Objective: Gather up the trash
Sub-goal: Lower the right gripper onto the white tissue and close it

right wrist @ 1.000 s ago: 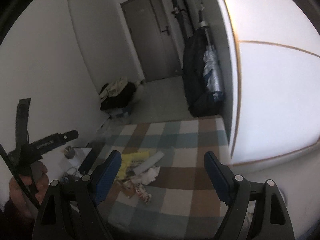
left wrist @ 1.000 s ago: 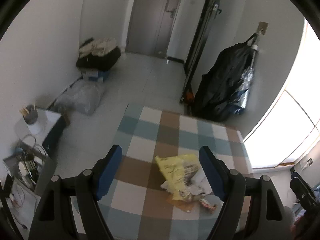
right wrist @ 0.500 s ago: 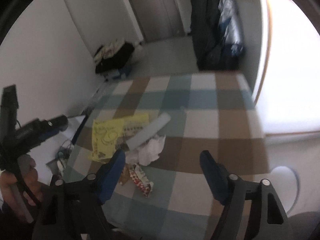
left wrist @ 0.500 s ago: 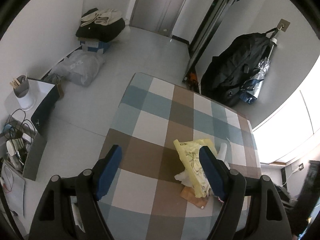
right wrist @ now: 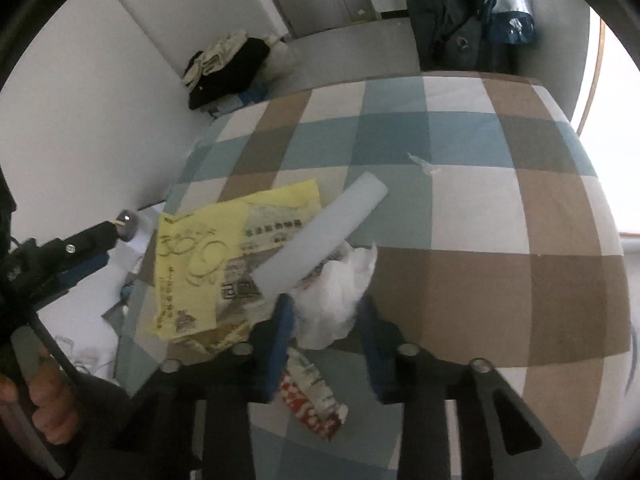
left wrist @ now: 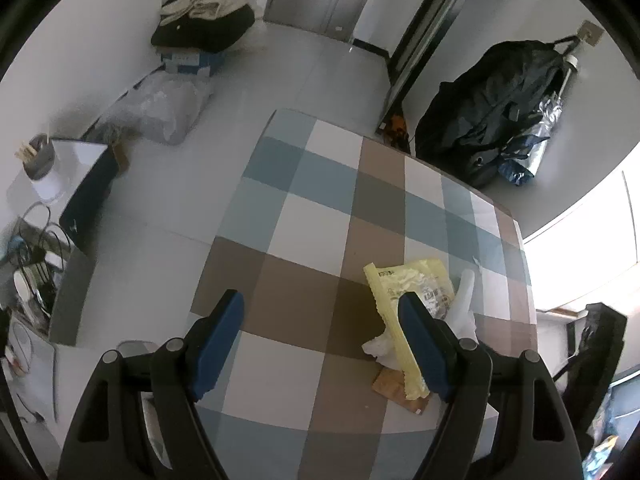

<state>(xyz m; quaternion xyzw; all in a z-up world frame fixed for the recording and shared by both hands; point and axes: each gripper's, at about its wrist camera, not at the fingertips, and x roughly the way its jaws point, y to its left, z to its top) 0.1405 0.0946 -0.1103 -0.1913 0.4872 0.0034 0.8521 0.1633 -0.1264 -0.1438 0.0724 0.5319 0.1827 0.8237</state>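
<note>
Right gripper sat low over the trash pile, jaws half open and straddling the crumpled white tissue; pads not yet pinching it as far as I could tell. Left gripper was wide open, empty, hovering above the checked tablecloth just left of the pile.

Pile was at the near right part of the table: tissue touching the yellow bag, with the pale flat strip lying across both.

For a clean grab, my read:
- drop a bit lower so the pads got the tissue's bulk, not a loose edge
- the left pad was right by the near end of the strip; close slowly or it would catch and drag
- lift straight up; tissue is soft and should compress, so squeeze fully
- left gripper could pin the yellow bag if it dragged along

Count, from the right wrist view:
- 1 white tissue
- 1 yellow bag
- 1 pale strip
- 1 red-and-white wrapper, nearest the table's near edge
- 1 brown paper piece under the bag
- 1 tiny clear scrap, well apart on the far side

Six pieces, maybe more hidden under the bag
</note>
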